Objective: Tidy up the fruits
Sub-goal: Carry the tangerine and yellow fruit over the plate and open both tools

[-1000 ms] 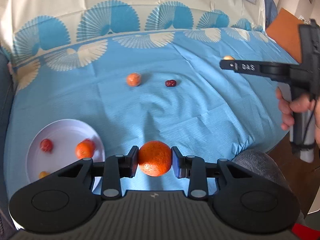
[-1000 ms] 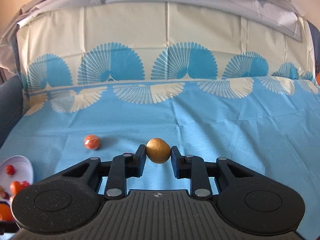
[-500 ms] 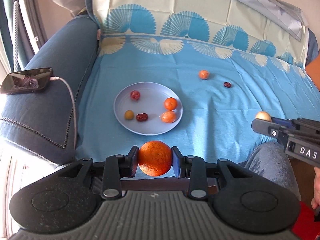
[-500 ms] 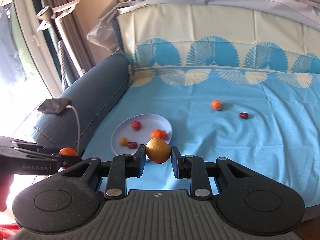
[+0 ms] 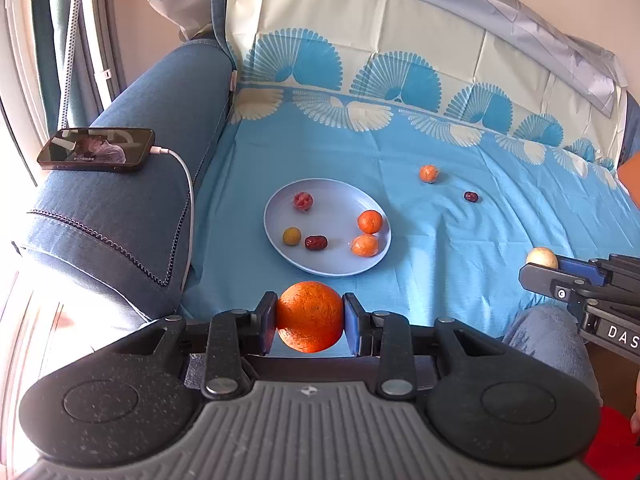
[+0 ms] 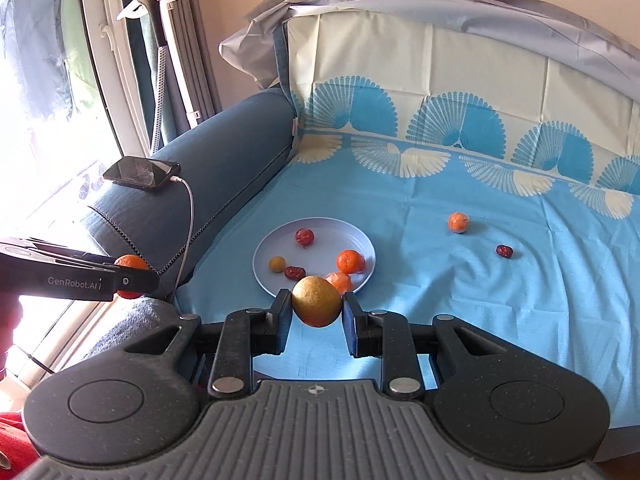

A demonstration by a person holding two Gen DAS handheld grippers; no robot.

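My left gripper (image 5: 309, 322) is shut on a large orange (image 5: 310, 316), held in the air just in front of the pale blue plate (image 5: 332, 266). My right gripper (image 6: 316, 314) is shut on a small golden-yellow fruit (image 6: 316, 306), hovering over the plate's (image 6: 264, 256) near rim. The plate lies on the blue cloth and carries several small fruits: two tangerines, a red fruit, a yellow one and a dark date. A small orange fruit (image 5: 429, 173) and a dark red date (image 5: 471, 197) lie loose on the cloth to the right of the plate.
A blue sofa arm (image 5: 132, 208) rises left of the plate, with a phone (image 5: 98, 155) and its white charging cable on top. The patterned cloth climbs the backrest behind. A person's knee (image 5: 548, 340) shows at the cloth's near edge, and a window with curtains is at far left.
Both grippers swung left and rose with their fruits still held. The plate went from the left edge of both views to their centre, and the sofa arm and phone came into sight.
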